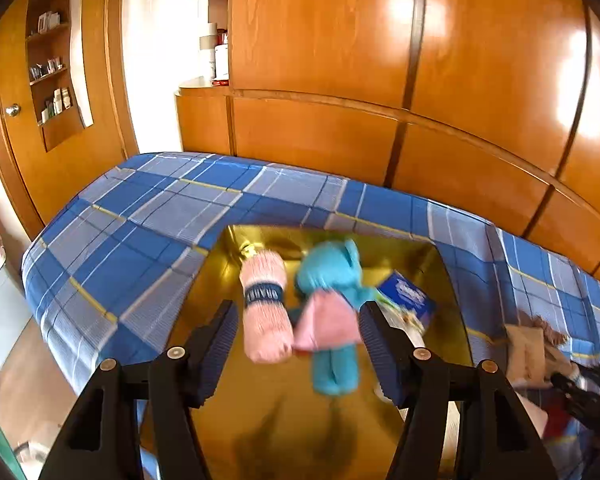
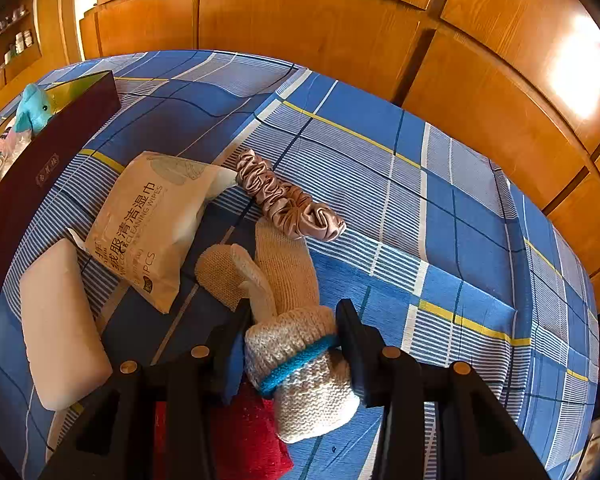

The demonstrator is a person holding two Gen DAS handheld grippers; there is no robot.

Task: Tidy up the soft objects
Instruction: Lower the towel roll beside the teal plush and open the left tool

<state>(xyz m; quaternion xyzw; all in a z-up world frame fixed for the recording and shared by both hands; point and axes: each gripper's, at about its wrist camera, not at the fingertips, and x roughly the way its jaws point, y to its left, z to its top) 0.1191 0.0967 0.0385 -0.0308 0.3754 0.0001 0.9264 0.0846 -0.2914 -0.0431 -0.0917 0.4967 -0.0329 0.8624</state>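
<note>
My left gripper (image 1: 298, 322) is open over a gold-lined box (image 1: 228, 300). Between its fingers, blurred and apparently free of the pads, are a turquoise plush toy in a pink skirt (image 1: 332, 300) and a pink yarn roll (image 1: 265, 304). My right gripper (image 2: 292, 320) has its jaws around the cuff of a cream knitted glove (image 2: 288, 304) lying on the bed; whether the pads press it I cannot tell. A pink satin scrunchie (image 2: 290, 200), a wipes pack (image 2: 152, 224), a white sponge block (image 2: 60, 324) and a red cloth (image 2: 248, 440) lie near it. The plush also shows in the right wrist view (image 2: 34, 108).
The bed has a blue plaid sheet (image 1: 148, 216), with wooden wardrobe panels (image 1: 380, 60) behind. The box's dark red outer wall (image 2: 40, 184) stands left of the right gripper. A blue packet (image 1: 408, 296) lies in the box. A door and shelves (image 1: 52, 64) are at far left.
</note>
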